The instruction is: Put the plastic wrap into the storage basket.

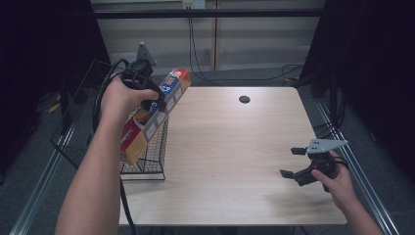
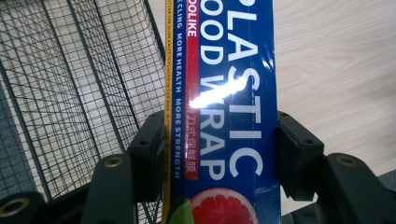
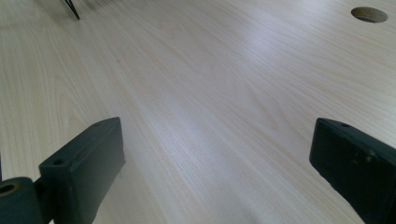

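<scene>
A long box of plastic food wrap (image 1: 155,112), blue with red and yellow edges, hangs tilted over the black wire basket (image 1: 147,161) at the table's left edge. My left gripper (image 1: 157,102) is shut on it near its upper half. In the left gripper view both black jaws press the sides of the box (image 2: 224,116), with the basket's mesh (image 2: 84,93) beneath on the left. My right gripper (image 1: 293,162) hovers low over the table's right front, jaws wide apart with nothing between them; the right gripper view shows bare wood (image 3: 210,93) between the jaws.
The light wooden table (image 1: 230,147) has a round cable hole (image 1: 244,99) near its far edge. A dark wire rack (image 1: 78,132) sits left of the table. Cables trail on the floor behind.
</scene>
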A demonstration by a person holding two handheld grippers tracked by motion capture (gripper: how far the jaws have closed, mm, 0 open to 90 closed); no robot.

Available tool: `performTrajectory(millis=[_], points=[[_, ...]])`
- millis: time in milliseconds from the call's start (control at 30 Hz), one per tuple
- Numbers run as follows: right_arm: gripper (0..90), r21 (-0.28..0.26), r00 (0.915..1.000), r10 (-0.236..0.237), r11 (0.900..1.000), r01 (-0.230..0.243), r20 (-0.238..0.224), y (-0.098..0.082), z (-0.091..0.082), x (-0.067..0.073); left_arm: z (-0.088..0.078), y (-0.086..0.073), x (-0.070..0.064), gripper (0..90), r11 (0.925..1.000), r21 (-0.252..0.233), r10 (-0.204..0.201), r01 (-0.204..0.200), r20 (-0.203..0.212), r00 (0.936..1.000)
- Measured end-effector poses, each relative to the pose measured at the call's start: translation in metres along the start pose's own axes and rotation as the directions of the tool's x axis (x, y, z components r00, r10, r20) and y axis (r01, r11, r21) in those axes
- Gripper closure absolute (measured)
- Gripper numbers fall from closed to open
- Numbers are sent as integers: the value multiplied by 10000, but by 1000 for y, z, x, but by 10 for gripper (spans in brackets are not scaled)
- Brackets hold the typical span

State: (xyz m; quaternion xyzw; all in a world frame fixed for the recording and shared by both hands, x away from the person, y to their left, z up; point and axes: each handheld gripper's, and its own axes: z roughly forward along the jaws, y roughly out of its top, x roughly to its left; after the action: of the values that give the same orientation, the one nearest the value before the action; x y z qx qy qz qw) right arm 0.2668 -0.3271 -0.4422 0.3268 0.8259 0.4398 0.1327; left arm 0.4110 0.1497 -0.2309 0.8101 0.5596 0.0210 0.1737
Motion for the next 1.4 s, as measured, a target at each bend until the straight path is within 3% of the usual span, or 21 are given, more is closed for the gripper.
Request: performTrajectory(millis=[833,1400], points=[[29,-7,10000,-10,10000,10,-46,0,2,1,-14,-3,27,437,9977,-15,-684,684,-475,9965],[29,28,10000,38,10000,-38,-60,0,3,0,-24,-3,39,437,9905,-387,-1349,1319,-885,9869]])
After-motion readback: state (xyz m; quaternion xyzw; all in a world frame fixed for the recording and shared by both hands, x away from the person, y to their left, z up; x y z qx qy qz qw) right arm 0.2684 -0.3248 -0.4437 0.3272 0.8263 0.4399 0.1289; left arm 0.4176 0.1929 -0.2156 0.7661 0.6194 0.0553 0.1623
